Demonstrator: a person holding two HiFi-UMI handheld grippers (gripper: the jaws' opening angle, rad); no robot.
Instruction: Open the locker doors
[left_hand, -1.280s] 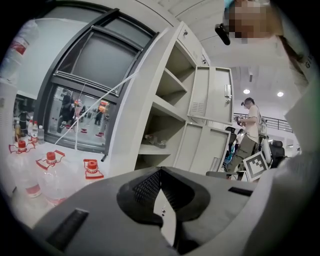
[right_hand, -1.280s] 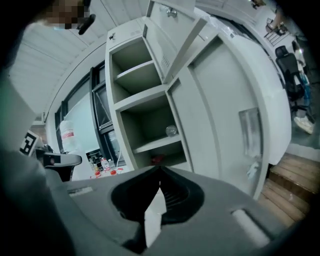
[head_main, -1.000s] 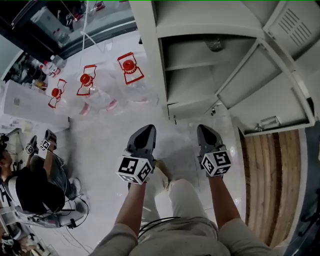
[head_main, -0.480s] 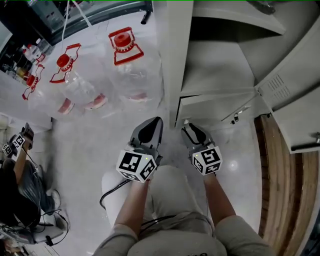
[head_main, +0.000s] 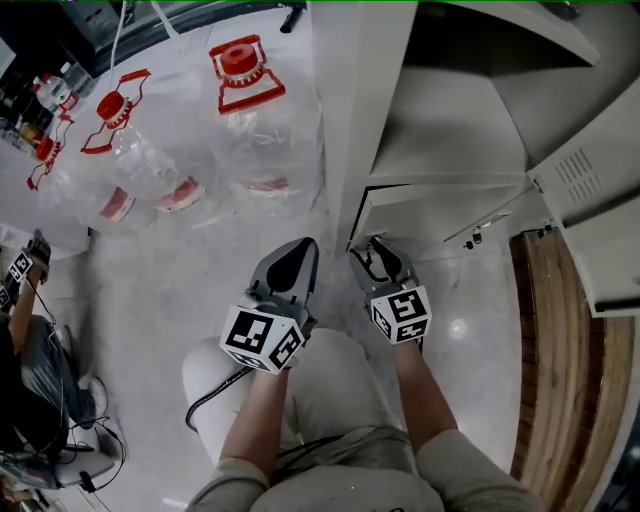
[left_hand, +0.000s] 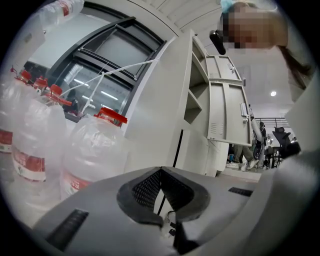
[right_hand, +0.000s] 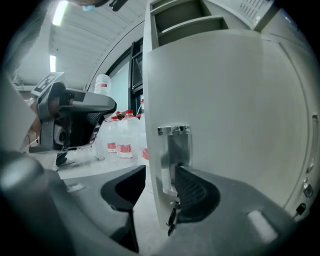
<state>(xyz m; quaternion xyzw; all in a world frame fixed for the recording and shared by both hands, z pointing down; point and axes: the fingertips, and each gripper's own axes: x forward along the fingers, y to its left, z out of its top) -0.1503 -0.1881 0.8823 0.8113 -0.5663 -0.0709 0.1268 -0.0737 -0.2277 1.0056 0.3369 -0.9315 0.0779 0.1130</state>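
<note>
Right gripper (right_hand: 155, 187), jaws opening astride the metal latch handle (right_hand: 175, 150) at the edge of the lowest locker door (right_hand: 225, 100), its lower end hidden behind one jaw; left gripper (left_hand: 160, 172) closed, empty, near water bottles (left_hand: 95, 150).

Locker (head_main: 356, 100) top cut off, seated person (head_main: 28, 375) partly cropped

Pale glossy floor (head_main: 160, 290), bearing big clear red-capped water bottles (head_main: 250, 130) far left and grey locker (head_main: 350, 110) just beside them; wooden planks (head_main: 560, 340) along right.
</note>
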